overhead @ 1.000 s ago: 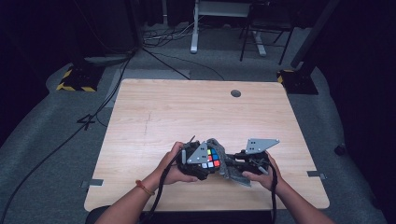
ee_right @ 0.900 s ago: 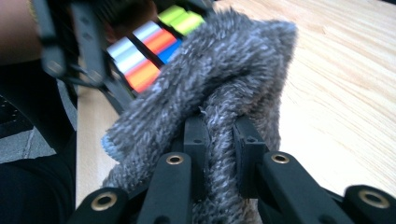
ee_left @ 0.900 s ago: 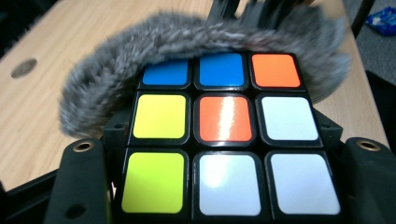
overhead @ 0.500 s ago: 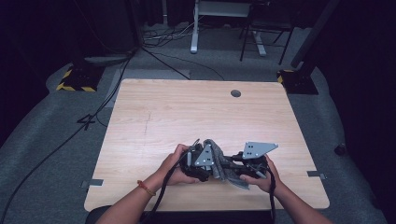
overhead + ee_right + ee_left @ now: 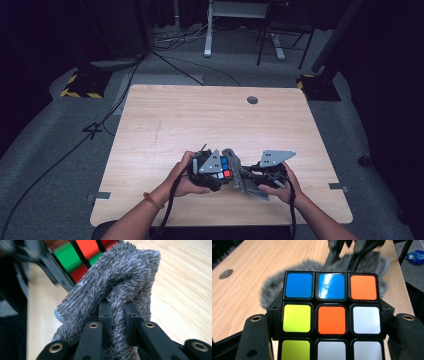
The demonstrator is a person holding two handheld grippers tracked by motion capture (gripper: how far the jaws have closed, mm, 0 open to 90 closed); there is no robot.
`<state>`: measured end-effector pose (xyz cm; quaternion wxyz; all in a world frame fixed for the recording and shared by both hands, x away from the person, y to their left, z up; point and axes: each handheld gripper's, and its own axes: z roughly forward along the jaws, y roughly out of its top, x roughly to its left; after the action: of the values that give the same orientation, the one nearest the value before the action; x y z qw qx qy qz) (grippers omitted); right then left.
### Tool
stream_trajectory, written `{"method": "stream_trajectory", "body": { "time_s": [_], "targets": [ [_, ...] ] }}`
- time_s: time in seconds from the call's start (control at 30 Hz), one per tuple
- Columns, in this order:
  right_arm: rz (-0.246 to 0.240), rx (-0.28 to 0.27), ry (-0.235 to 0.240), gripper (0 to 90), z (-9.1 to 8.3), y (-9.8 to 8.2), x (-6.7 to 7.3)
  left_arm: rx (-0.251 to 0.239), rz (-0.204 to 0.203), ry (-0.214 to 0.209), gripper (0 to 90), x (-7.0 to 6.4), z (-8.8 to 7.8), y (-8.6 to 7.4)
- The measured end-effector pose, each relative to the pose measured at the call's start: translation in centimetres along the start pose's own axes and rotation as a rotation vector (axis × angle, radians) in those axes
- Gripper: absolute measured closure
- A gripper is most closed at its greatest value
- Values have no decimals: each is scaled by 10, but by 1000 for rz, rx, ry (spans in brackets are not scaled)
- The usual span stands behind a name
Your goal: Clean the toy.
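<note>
There are two grippers, one puzzle cube, one grey cloth and one table.

On the left, the left gripper (image 5: 220,172) sits at the near middle of the wooden table (image 5: 200,120). Its jaws are closed on the puzzle cube (image 5: 224,168), one jaw on each side. In the left gripper view the cube (image 5: 330,315) shows a face with blue, blue and orange squares on the top row, then yellow, orange and white, then yellow, white and white. A cube is the same length every way, so it has no long side. From above, its top face shows blue, white and red squares and points up, tipped a little toward the right.

Next comes the grey cloth (image 5: 242,175), fluffy and bunched up. It touches the right side of the cube. Its long side runs from far to near.

On the right, the right gripper (image 5: 250,176) points left at the cloth. In the right gripper view its jaws pinch a fold of the cloth (image 5: 117,287) between them. Behind the cloth, the cube (image 5: 75,257) shows green and red squares.
</note>
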<state>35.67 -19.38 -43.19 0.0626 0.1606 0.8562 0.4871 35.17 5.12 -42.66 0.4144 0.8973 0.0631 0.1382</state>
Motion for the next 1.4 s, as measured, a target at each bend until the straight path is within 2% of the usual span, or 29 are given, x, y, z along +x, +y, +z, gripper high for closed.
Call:
{"method": "stream_trajectory", "body": {
  "time_s": [0.03, 0.1, 0.17, 0.23, 0.33, 0.43, 0.53, 0.63, 0.8, 0.93, 1.03, 1.13, 1.23, 1.33, 1.4],
  "targets": [
    [-9, -21, 10, 791, -2, 3, 3, 19, 9, -5, 335, -2, 4, 0],
    [-51, -28, -8, 790, -3, 10, 11, 31, 6, -17, 334, -4, 9, -1],
    [-67, -36, -27, 789, -4, 12, 13, 26, 6, -16, 334, -5, 10, 0],
    [-52, -36, -40, 789, -4, 10, 9, 17, 16, -18, 334, -6, 8, 2],
    [-28, 5, -59, 789, 1, 4, 2, 20, 33, -10, 334, -8, 5, 4],
    [-13, 49, -71, 789, 6, -2, -3, -13, 21, -11, 334, -5, 0, 4],
    [1, 73, -59, 788, 8, -6, -6, -40, 7, -1, 334, -2, -7, 4],
    [-9, 54, -41, 788, 6, -5, -3, -40, -2, 5, 334, 1, -9, 2],
    [-41, -19, -4, 787, -3, 5, 8, 0, 0, -2, 334, -1, -2, 1],
    [-73, -38, -16, 786, -6, 12, 16, 32, 19, -13, 334, -5, 7, 1],
    [-53, -61, -8, 787, -7, 13, 14, 42, 15, -21, 334, -7, 11, 1],
    [-75, -42, -42, 786, -6, 14, 14, 42, 17, -31, 334, -9, 12, 2],
    [-65, -12, -86, 785, -3, 12, 7, 5, 24, -45, 334, -9, 7, 4],
    [-26, 10, -84, 785, 0, 5, -1, -6, 38, -37, 334, -9, 2, 6],
    [-33, 35, -96, 785, 2, 3, -1, -16, 39, -38, 334, -7, -1, 6]
  ]
}}
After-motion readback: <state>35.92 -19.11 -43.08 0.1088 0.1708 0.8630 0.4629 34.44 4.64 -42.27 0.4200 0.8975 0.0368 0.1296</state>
